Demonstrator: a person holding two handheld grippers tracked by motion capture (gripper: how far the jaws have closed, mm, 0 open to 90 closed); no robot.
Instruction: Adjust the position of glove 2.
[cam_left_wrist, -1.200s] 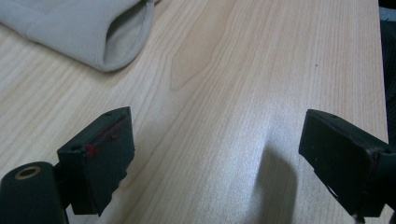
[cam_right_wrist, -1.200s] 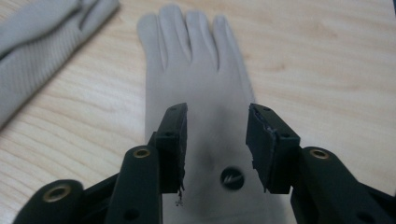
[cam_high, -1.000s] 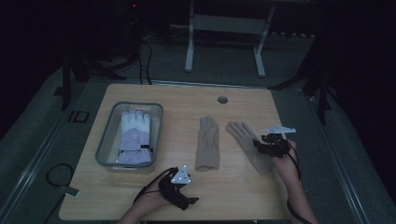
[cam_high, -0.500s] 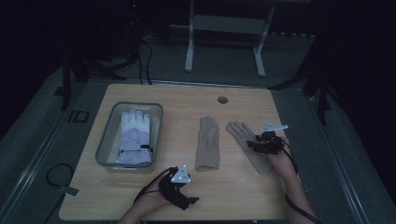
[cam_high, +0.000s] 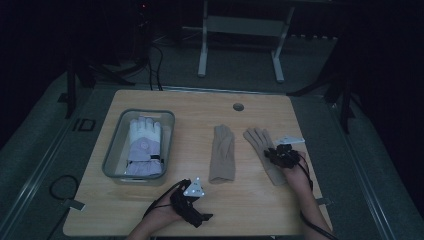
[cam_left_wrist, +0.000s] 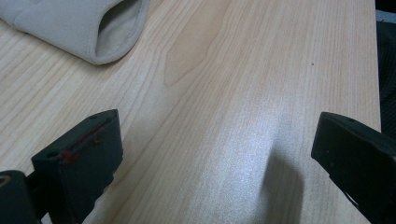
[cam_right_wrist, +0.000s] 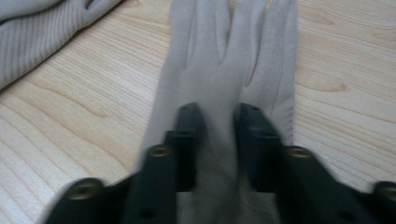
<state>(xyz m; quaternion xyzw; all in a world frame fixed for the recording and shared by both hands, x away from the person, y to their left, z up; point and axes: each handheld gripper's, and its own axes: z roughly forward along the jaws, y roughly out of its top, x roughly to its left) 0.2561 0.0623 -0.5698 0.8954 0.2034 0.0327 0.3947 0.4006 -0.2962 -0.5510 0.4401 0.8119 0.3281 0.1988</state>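
Two beige gloves lie flat on the wooden table (cam_high: 150, 210). The middle glove (cam_high: 222, 152) has its open cuff (cam_left_wrist: 93, 23) toward the front edge. The right glove (cam_high: 257, 142) lies slanted, fingers pointing away. My right gripper (cam_high: 274, 154) rests on its palm, and in the right gripper view it (cam_right_wrist: 219, 140) is shut on a pinched ridge of that glove's fabric (cam_right_wrist: 233, 46). My left gripper (cam_high: 197, 212) sits low near the front edge, apart from both gloves, and stands wide open (cam_left_wrist: 217, 158) over bare wood.
A clear plastic bin (cam_high: 112, 165) at the left holds a white and lavender glove (cam_high: 144, 145). A round cable hole (cam_high: 238, 107) is near the table's far edge. A metal stand (cam_high: 240, 30) is on the floor behind, and cables (cam_high: 60, 185) trail off the front left.
My right gripper has slid a little left, farther onto the right glove. The left gripper and the middle glove have not moved.
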